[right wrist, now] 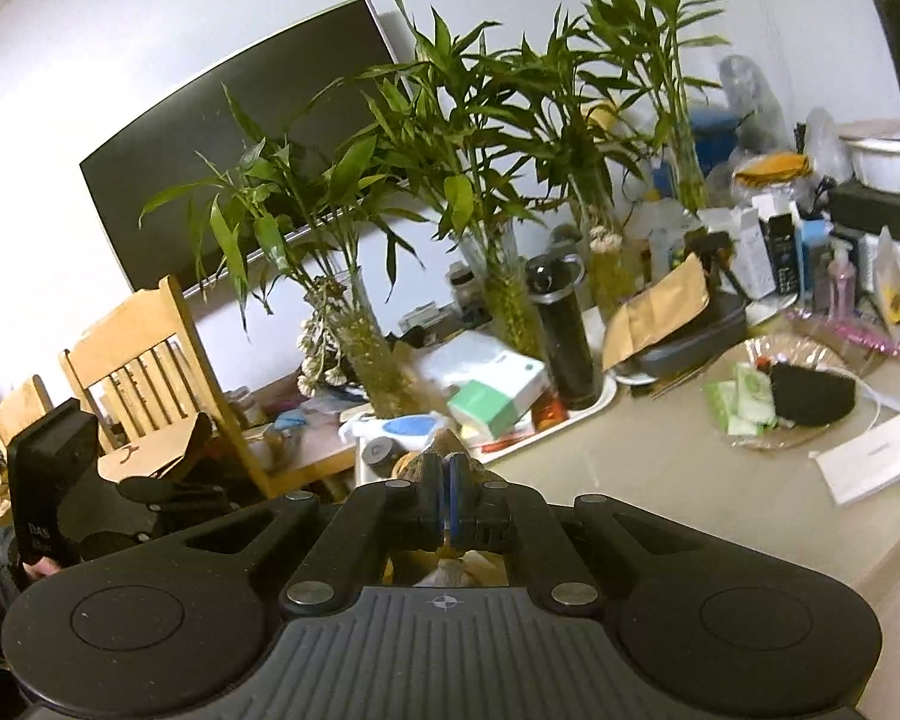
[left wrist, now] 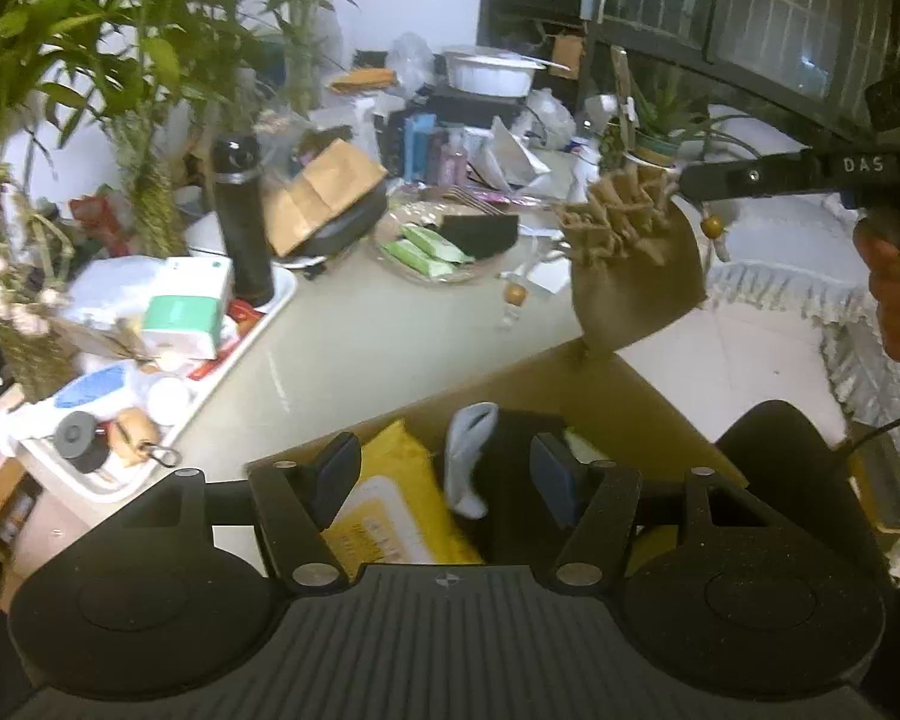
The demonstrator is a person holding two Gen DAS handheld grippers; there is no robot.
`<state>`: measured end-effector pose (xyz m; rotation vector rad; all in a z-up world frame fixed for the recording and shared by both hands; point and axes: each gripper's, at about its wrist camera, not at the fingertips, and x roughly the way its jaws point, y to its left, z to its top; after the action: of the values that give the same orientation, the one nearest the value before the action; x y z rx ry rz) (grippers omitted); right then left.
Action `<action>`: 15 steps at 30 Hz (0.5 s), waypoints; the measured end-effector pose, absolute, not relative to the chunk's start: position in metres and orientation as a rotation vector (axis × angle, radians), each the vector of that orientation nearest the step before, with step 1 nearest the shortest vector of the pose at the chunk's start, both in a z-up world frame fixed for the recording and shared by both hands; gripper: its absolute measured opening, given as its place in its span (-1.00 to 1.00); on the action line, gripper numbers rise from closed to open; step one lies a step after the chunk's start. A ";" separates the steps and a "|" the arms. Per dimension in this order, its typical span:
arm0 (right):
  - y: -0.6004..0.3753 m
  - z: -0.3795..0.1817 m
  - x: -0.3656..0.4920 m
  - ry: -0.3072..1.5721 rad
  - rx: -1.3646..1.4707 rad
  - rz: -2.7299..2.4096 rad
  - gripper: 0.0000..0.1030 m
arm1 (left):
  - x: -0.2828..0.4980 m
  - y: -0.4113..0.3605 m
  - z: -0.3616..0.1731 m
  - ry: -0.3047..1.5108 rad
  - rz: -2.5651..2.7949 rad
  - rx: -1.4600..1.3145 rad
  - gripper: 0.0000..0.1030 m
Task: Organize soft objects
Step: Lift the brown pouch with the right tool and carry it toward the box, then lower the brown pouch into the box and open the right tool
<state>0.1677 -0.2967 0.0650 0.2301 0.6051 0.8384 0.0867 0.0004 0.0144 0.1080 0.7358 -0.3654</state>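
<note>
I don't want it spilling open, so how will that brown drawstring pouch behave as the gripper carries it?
The brown drawstring pouch, pinched at its gathered neck by the right gripper, hangs limp, so it is probably floppy and light. Its beaded cords dangle loose and may swing or snag on the cardboard box.

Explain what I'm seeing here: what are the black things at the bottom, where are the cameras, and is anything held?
No robot: a person holds two handheld grippers, each with a fisheye camera looking along its jaws. The left camera shows the left gripper, jaws open, above a cardboard box holding a sock and a yellow pack. Opposite, the right gripper carries a brown pouch over the box. The right camera shows those jaws shut on it. The table is cluttered: a black bottle, plants, boxes.
</note>
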 end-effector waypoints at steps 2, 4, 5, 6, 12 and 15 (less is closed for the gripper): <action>-0.295 0.065 0.167 0.606 0.224 0.836 -0.92 | 0.084 0.004 0.016 0.725 -0.349 0.116 0.20; -0.294 0.068 0.166 0.596 0.230 0.847 -0.92 | 0.083 0.009 0.018 0.723 -0.336 0.105 0.20; -0.292 0.071 0.165 0.586 0.227 0.855 -0.92 | 0.083 0.012 0.019 0.723 -0.330 0.096 0.20; -0.290 0.074 0.161 0.571 0.217 0.866 -0.92 | 0.082 0.015 0.020 0.721 -0.326 0.088 0.20; -0.254 0.055 0.122 0.614 -0.004 0.990 -0.88 | 0.077 0.025 0.025 0.702 -0.294 0.072 0.20; -0.244 0.021 0.115 0.756 -0.041 1.054 -0.48 | 0.075 0.025 0.024 0.699 -0.279 0.090 0.20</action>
<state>0.1150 -0.2435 0.0208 -0.0406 0.7559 1.0540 0.0749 0.0253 0.0240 0.0899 0.6992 -0.2788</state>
